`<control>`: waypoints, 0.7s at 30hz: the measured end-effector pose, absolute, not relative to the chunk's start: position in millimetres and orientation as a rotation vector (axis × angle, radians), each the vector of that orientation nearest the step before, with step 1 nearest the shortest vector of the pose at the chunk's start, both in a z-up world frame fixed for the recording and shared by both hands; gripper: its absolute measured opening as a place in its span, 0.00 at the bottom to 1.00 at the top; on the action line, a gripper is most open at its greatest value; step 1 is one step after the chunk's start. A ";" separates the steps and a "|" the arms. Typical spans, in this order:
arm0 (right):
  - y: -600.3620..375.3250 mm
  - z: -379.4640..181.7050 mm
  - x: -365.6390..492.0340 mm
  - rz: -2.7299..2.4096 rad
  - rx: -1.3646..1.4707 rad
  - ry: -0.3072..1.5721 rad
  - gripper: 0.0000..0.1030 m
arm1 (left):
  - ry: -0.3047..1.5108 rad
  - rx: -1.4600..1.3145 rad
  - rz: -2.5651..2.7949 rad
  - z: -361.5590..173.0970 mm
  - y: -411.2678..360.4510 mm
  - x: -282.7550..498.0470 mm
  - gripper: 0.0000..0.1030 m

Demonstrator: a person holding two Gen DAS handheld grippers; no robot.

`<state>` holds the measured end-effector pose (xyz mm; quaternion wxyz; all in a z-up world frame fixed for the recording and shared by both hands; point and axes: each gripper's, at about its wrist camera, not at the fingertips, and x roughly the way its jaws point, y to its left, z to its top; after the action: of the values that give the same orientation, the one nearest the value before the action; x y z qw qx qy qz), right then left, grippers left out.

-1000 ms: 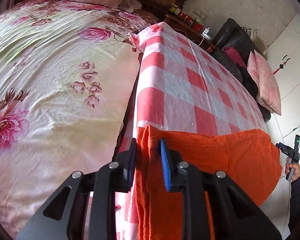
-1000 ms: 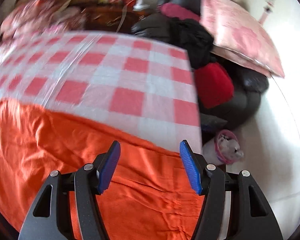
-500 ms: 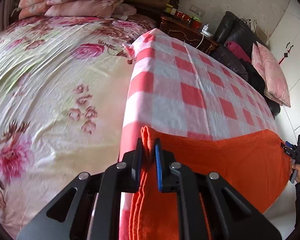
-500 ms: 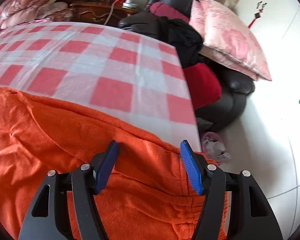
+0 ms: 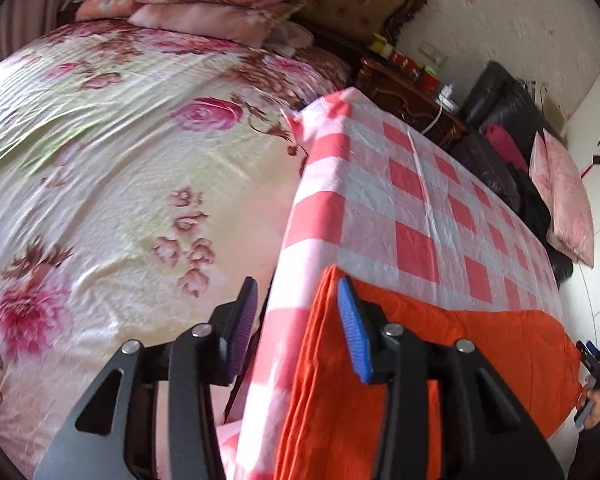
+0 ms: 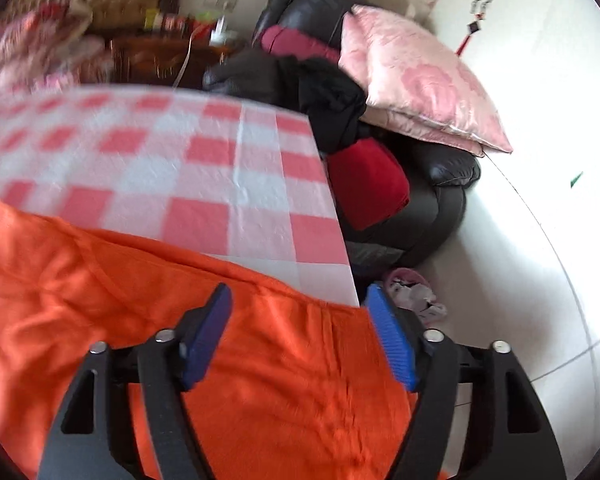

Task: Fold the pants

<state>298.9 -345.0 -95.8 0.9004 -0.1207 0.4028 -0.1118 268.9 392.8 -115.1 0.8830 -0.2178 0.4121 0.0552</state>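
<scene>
**Now both grippers stand open over the pants**

Folded orange pants (image 5: 440, 360) lie on the checked tablecloth (image 5: 400, 208). Left gripper (image 5: 296, 320), jaws just opening, straddles their edge without pressing. Right gripper (image 6: 300, 332), widening, holds nothing. No writing is legible.

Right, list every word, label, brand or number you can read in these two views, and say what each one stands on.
None can be read.
Boxes and bottles on the wooden nightstand: printed packaging, too small and blurred to read.
Red hanging ornament on the wall: no legible characters.
Orange pants, checked tablecloth and floral bedspread: pattern only, no text or tag showing.
Pink pillow: woven motif, no words.
</scene>
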 end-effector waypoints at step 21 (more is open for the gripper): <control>-167.5 -135.7 174.5 0.057 -0.288 0.892 0.79 | 0.904 -0.229 0.126 -137.0 321.0 149.2 0.14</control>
<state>174.5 -167.5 -135.7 0.8917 -0.1388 0.4298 0.0276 149.2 321.0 -137.0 0.8914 -0.1104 0.4353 0.0606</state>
